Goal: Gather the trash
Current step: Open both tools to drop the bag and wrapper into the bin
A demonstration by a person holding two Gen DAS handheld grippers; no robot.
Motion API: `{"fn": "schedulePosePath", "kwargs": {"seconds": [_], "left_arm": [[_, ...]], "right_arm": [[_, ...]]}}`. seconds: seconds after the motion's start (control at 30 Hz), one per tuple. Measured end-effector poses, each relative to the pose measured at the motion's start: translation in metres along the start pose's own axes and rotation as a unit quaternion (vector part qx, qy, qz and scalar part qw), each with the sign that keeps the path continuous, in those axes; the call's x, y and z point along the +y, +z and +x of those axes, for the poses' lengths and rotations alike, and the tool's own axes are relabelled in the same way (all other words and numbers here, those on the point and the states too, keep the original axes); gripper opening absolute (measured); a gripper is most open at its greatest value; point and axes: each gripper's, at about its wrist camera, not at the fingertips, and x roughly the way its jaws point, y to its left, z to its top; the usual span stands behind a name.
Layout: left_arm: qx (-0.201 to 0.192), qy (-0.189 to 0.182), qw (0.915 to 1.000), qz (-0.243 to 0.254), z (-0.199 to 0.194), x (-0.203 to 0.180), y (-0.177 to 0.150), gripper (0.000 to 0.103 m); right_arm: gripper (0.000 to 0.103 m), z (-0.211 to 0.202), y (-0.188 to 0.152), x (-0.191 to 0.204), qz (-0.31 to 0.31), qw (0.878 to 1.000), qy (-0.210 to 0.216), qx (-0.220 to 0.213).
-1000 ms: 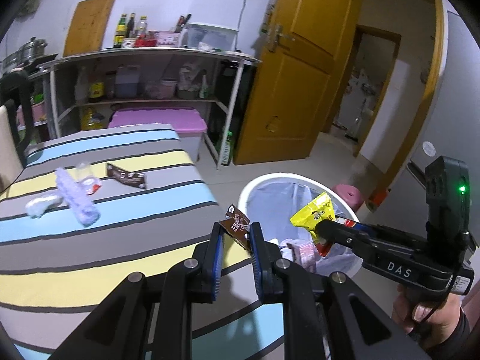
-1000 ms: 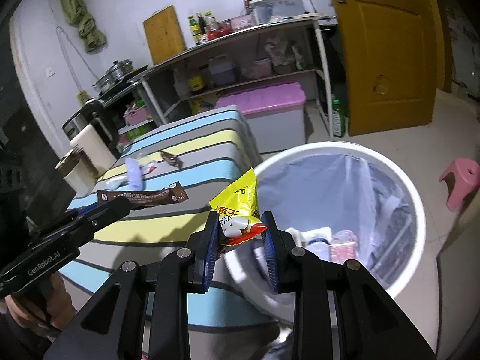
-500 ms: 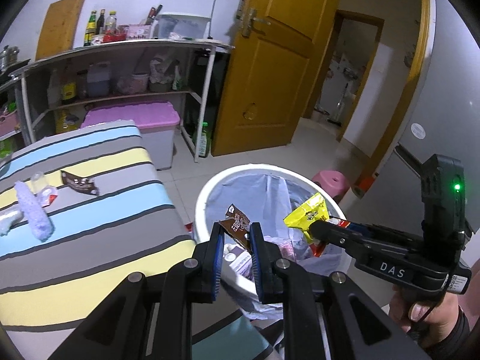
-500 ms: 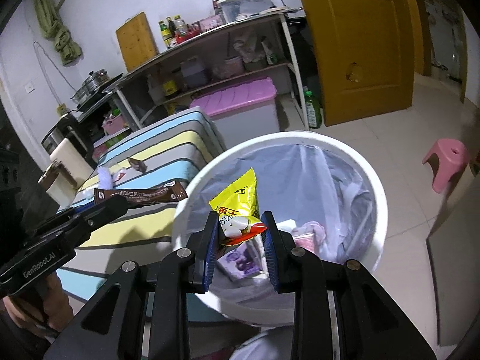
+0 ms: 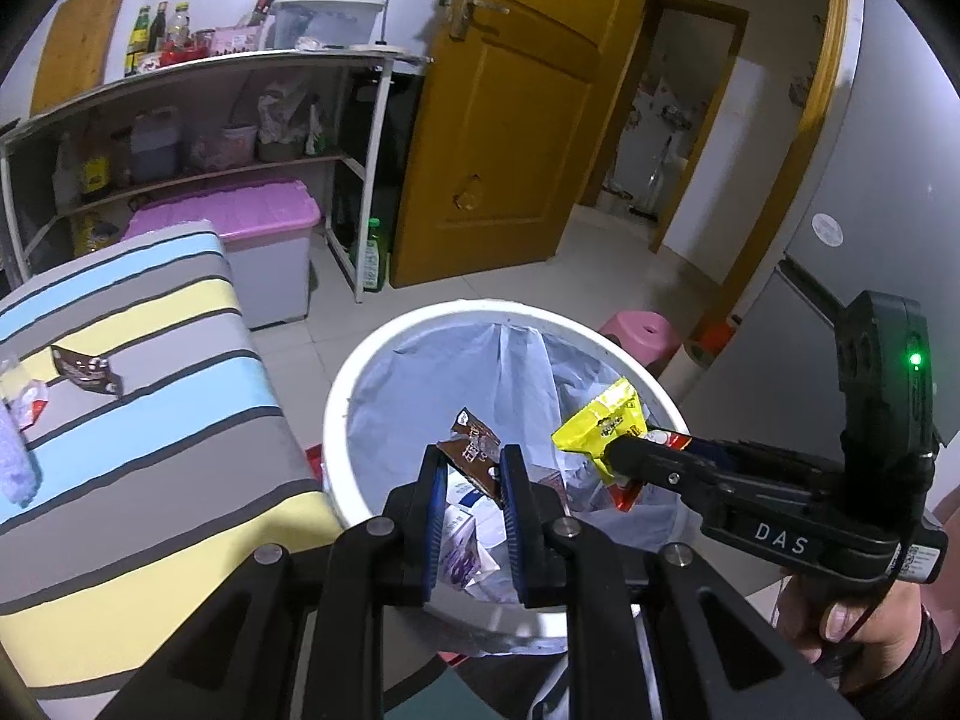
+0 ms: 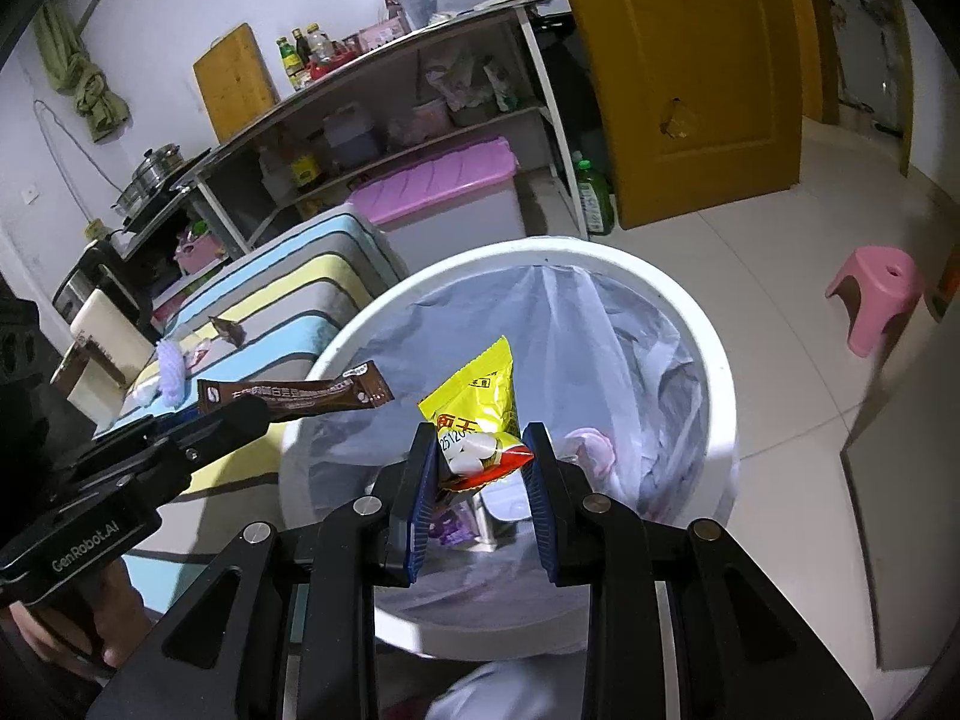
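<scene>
A white trash bin (image 5: pixel 336 420) (image 6: pixel 714 354) with a pale liner holds several wrappers. My left gripper (image 5: pixel 471 471) is shut on a brown wrapper (image 5: pixel 474 450) (image 6: pixel 294 393) and hangs over the bin's near side. My right gripper (image 6: pixel 480 450) (image 5: pixel 612 456) is shut on a yellow snack packet (image 6: pixel 474 396) (image 5: pixel 600 417) above the bin's opening. On the striped table (image 5: pixel 150 420) lie another brown wrapper (image 5: pixel 84 369), a purple wad (image 5: pixel 15 462) and a small packet beside it.
A pink stool (image 6: pixel 876 294) stands on the tiled floor beyond the bin. A pink-lidded storage box (image 5: pixel 240 240) sits under a shelf rack (image 5: pixel 198 120) of bottles. A yellow door (image 5: pixel 510 120) stands ajar behind.
Both grippers have moved from over the table edge to above the bin, each still holding its wrapper. The bin now fills the middle of both views.
</scene>
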Motion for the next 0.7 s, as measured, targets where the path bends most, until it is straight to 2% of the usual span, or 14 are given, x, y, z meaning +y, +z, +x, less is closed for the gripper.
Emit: {"fn": "schedulePosePath", "kwargs": {"seconds": [0.3,0.4,0.5,0.7], "left_arm": [[0.010,0.006,0.9999,-0.001,0.011,0.002,0.002,0.021],[0.009,0.005,0.9999,-0.003,0.010,0.003,0.002,0.025],[0.006,0.004,1.0000,-0.003,0.008,0.004,0.003,0.025],[-0.002,0.001,1.0000,-0.006,-0.002,0.005,0.001,0.025]], "right_arm": [[0.032,0.004,0.001,-0.008,0.008,1.000,-0.013,0.002],[0.034,0.003,0.001,-0.008,0.008,1.000,-0.013,0.000],[0.039,0.003,0.001,-0.007,0.007,1.000,-0.014,-0.002],[0.040,-0.001,0.001,-0.003,0.002,1.000,-0.011,-0.007]]}}
